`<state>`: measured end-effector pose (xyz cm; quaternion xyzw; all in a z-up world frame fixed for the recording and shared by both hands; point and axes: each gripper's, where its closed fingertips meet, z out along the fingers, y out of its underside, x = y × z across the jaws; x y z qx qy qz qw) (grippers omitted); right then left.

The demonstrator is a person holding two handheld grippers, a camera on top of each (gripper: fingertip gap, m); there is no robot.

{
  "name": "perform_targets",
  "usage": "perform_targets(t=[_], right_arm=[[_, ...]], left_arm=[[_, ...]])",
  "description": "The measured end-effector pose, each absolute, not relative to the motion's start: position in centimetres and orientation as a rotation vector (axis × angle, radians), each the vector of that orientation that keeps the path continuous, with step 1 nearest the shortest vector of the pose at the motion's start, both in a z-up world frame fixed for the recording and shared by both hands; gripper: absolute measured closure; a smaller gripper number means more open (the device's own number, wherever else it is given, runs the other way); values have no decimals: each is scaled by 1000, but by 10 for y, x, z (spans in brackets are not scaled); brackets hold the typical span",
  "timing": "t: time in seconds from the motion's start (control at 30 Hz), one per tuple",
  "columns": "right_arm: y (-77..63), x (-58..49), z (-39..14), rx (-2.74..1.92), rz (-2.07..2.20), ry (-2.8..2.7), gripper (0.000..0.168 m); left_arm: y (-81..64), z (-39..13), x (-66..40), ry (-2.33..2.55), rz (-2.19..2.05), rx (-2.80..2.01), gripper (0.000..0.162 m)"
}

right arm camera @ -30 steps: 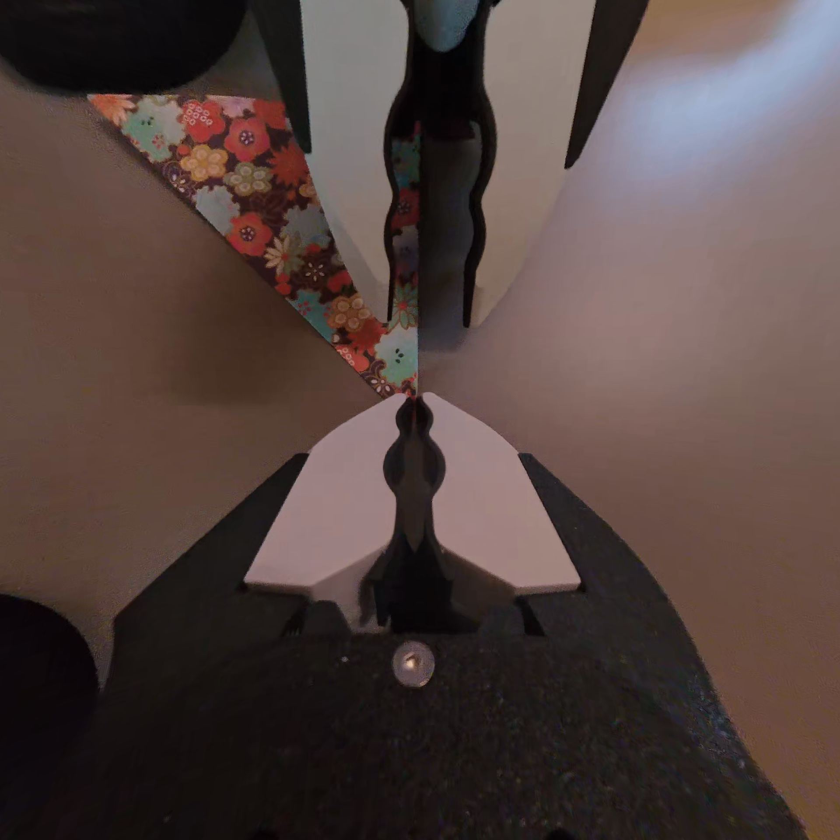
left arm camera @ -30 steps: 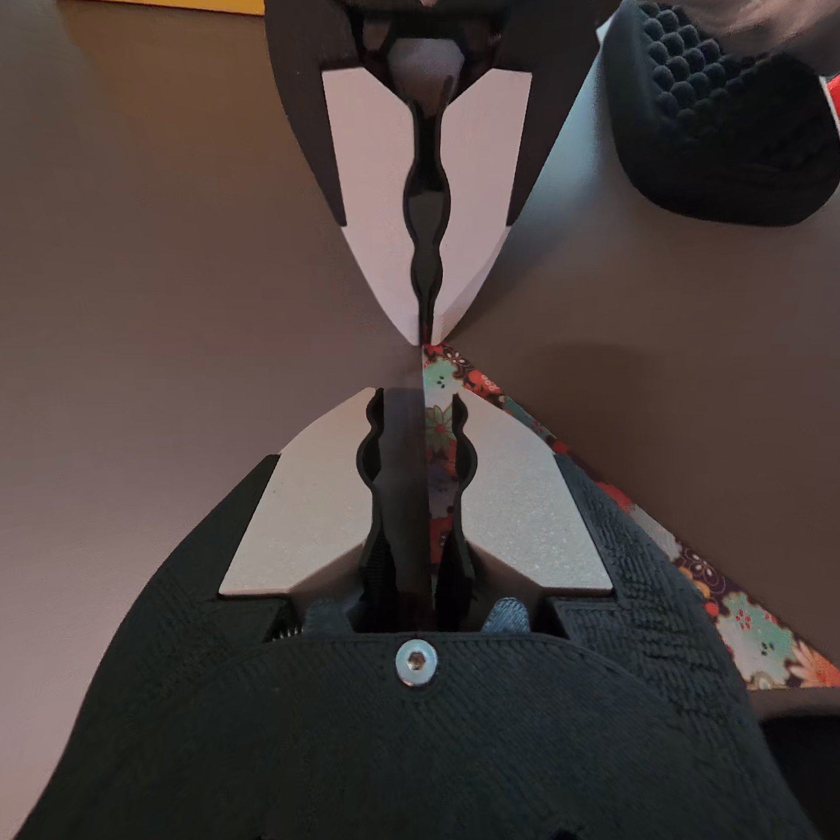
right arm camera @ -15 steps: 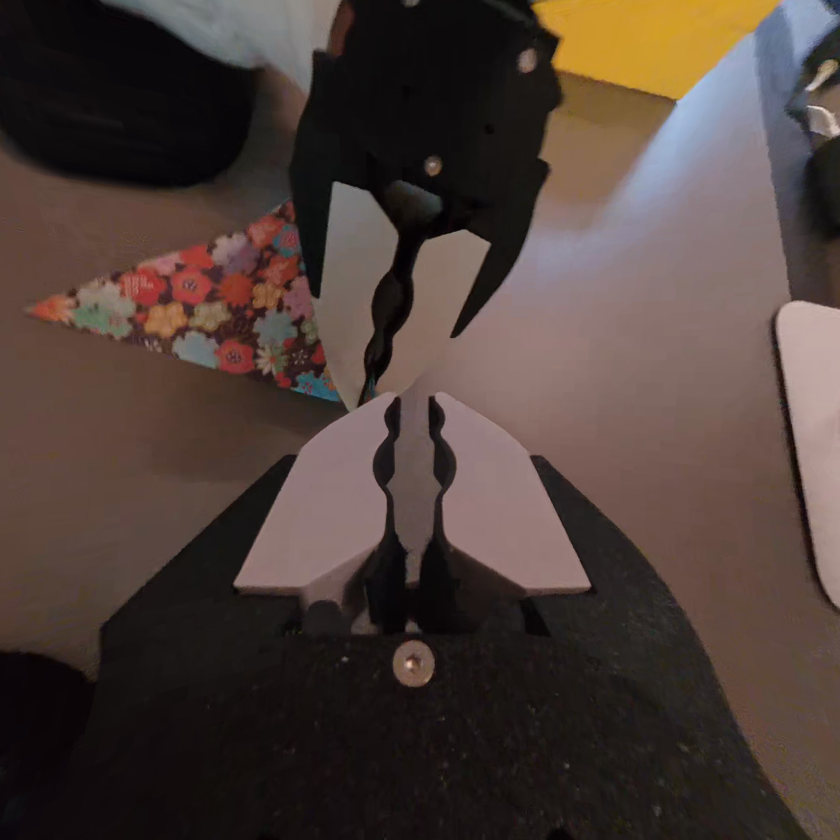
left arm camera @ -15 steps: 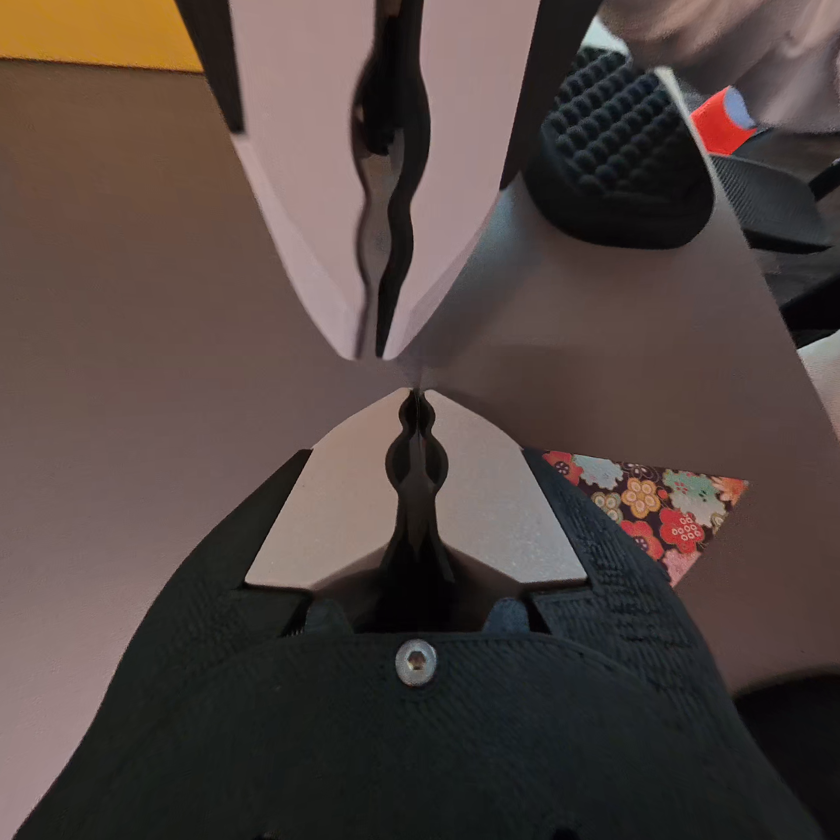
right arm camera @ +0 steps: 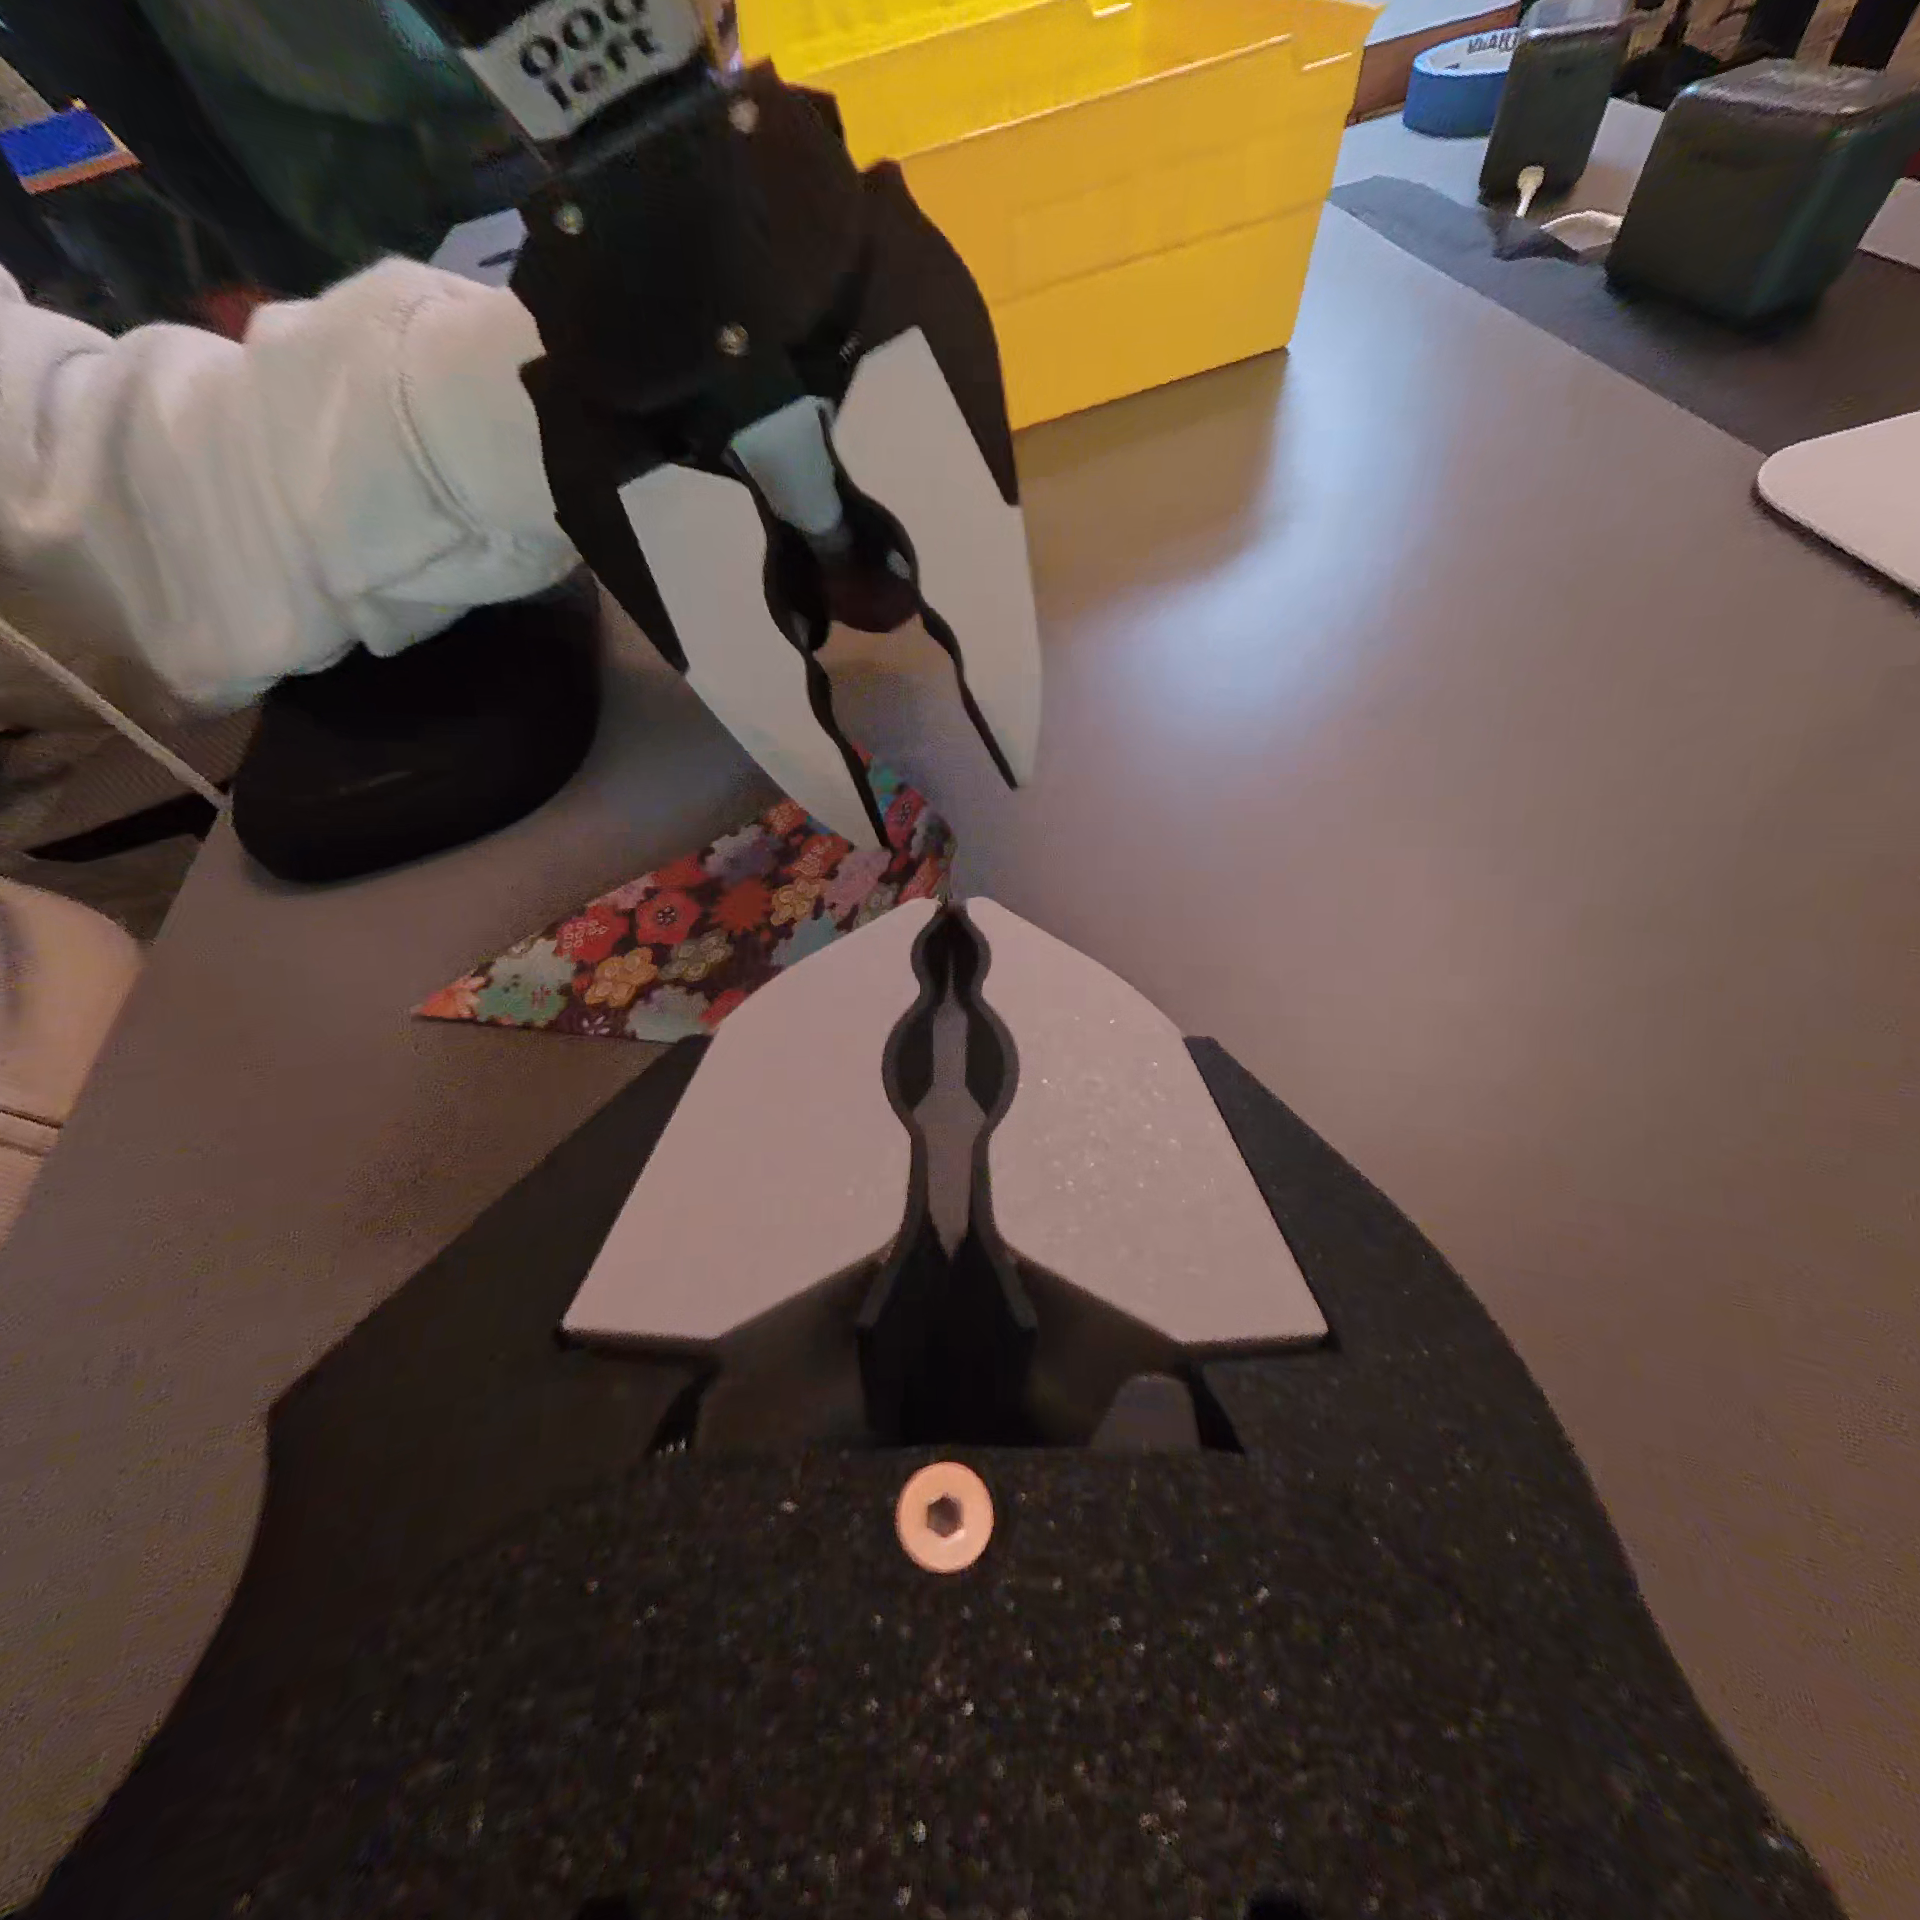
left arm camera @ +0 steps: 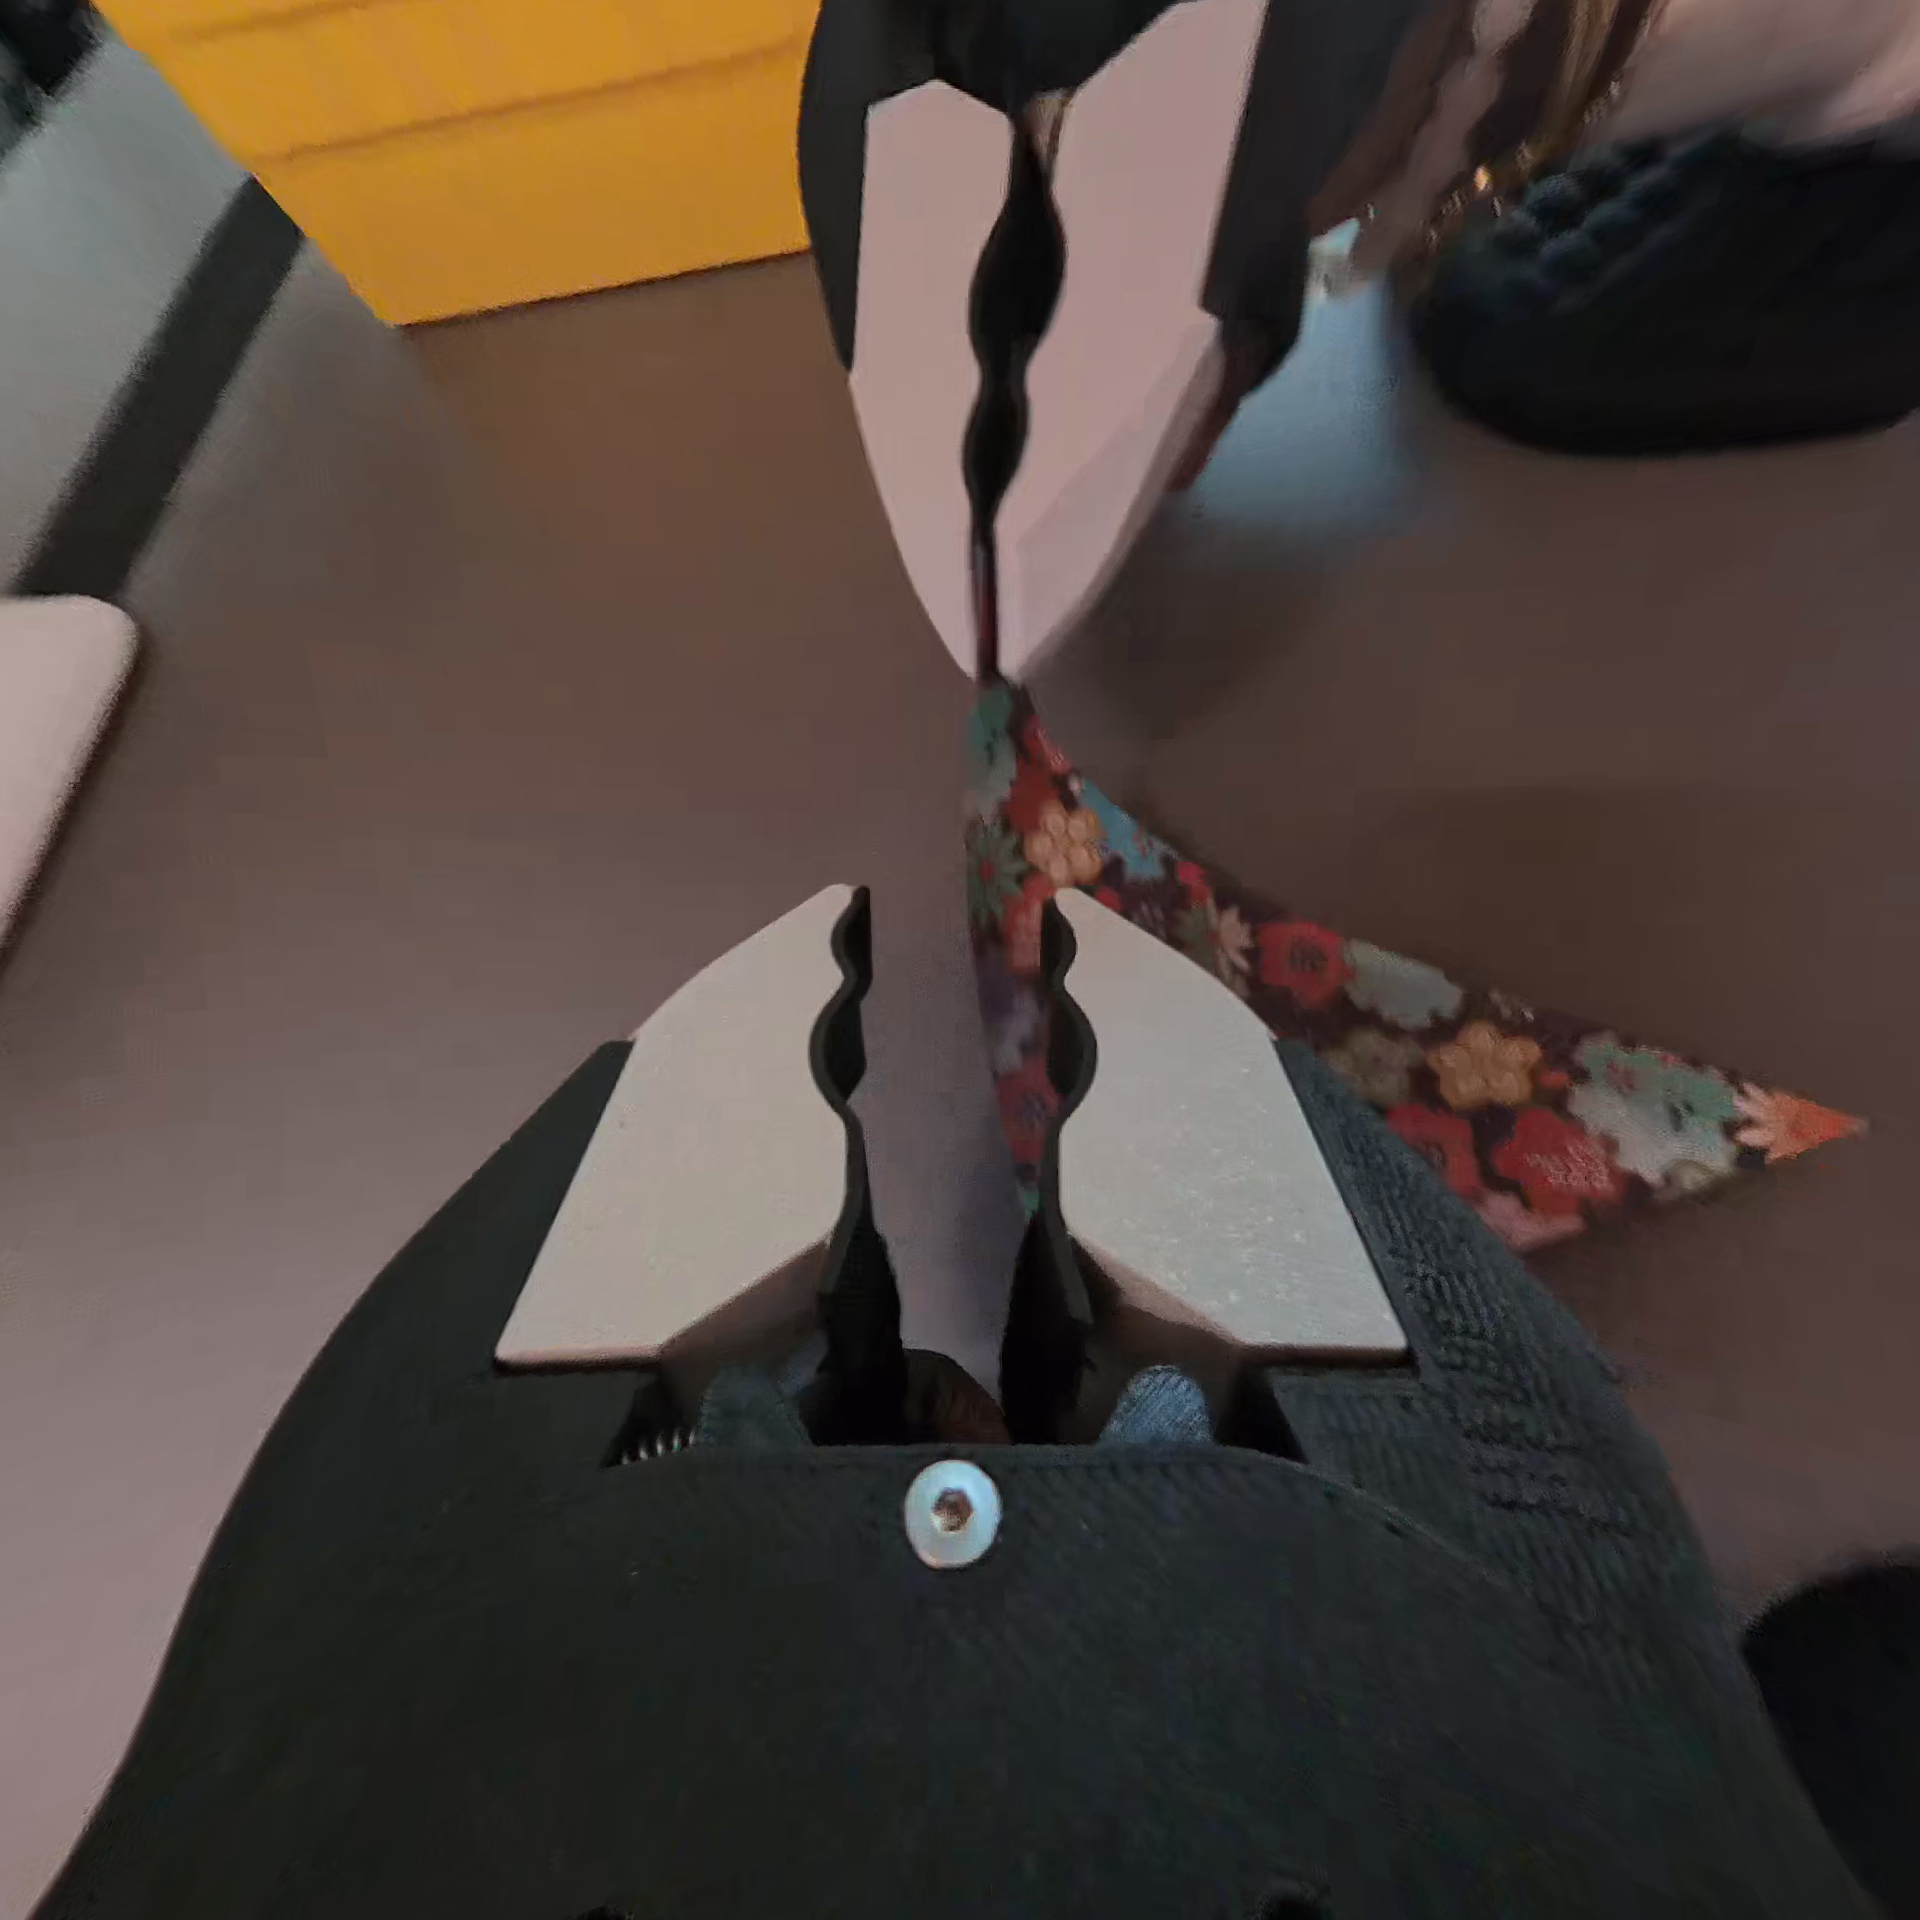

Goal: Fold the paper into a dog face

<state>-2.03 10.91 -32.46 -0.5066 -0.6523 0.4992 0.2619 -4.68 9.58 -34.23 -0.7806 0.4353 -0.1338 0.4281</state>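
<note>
The floral paper (left arm camera: 1455, 1070), folded to a triangle, lies on the dark table (left arm camera: 520, 727). One corner is lifted off the table. My right gripper (right arm camera: 951, 906) is shut on that corner tip, and it shows at the top of the left wrist view (left arm camera: 987, 670). My left gripper (left arm camera: 958, 899) is open, and the raised flap runs between its fingers without being pinched. In the right wrist view the left gripper (right arm camera: 948, 812) hangs open over the paper (right arm camera: 675, 956), tips pointing down at the held corner.
A yellow bin (right arm camera: 1122, 208) stands at the back of the table. A black foam pad (right arm camera: 416, 748) lies under a person's white sleeve (right arm camera: 260, 468). A white pad (right arm camera: 1849, 499) and dark containers (right arm camera: 1766, 187) are at the far right. Some 4 cm of space lies between my two pairs of fingers.
Half a second ago the left gripper was shut and the right one slightly open. Now the left has opened around the flap and the right has shut on the paper's corner, which is raised.
</note>
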Motion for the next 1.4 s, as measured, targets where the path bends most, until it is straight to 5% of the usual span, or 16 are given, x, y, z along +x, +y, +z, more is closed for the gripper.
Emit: perform_targets(t=[0.23,0.57,0.77,0.97,1.13,1.27,1.33,1.4], right_arm=[[109,-23,-326,-1364,1124,-1815,168],[112,-27,-345,-1553,947,-1822,168],[136,-1,-336,-1856,1028,-1474,168],[137,56,-292,-1820,1035,-794,168],[112,82,-273,-1749,1216,-449,168],[99,85,-270,-1740,1343,-382,168],[91,83,-270,-1742,1388,-414,168],[80,80,-266,-1710,1435,-494,168]], left_arm=[[74,-368,-35,1228,-308,-1975,157],[76,-382,-30,1215,-347,-2017,161],[91,-338,-31,1040,-62,-1971,125],[79,-307,27,744,160,-1907,108],[79,-319,53,829,536,-1700,109],[84,-322,61,898,646,-1610,125],[85,-321,59,857,615,-1615,159],[82,-320,59,828,493,-1632,162]])
